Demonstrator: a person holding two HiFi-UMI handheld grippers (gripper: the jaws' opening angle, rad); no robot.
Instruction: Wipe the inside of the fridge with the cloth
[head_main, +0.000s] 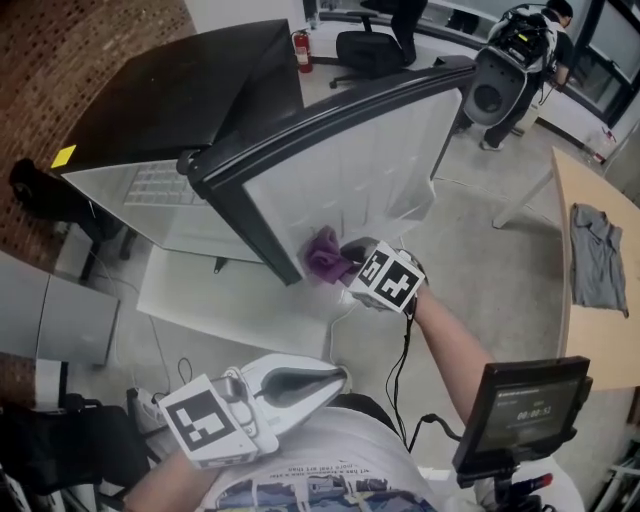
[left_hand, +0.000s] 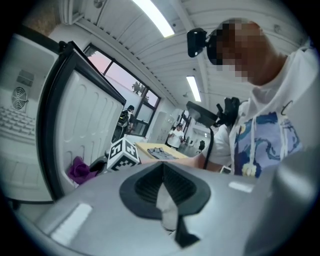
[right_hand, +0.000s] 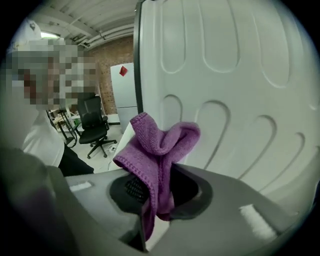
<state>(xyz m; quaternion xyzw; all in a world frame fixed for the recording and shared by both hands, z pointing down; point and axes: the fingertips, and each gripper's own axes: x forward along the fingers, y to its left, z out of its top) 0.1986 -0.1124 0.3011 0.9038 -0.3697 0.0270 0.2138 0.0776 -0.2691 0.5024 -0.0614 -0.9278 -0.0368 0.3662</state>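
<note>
The fridge (head_main: 170, 100) stands with its door (head_main: 360, 170) swung open, the white ribbed inner panel facing me. My right gripper (head_main: 345, 258) is shut on a purple cloth (head_main: 322, 255), which rests against the lower part of that panel near the door's dark edge. In the right gripper view the cloth (right_hand: 160, 145) bunches up out of the shut jaws of the right gripper (right_hand: 160, 200), right next to the door panel (right_hand: 240, 75). My left gripper (head_main: 338, 376) hangs low by my body, shut with nothing in it. The left gripper view shows the left gripper (left_hand: 162, 200), the cloth (left_hand: 79, 169) and the door (left_hand: 90, 125).
At the right stands a wooden table (head_main: 580, 330) with a grey garment (head_main: 595, 255) on it. A small screen on a stand (head_main: 520, 410) is at the lower right. At the back are an office chair (head_main: 370, 45), a fire extinguisher (head_main: 303, 50) and a person (head_main: 530, 50).
</note>
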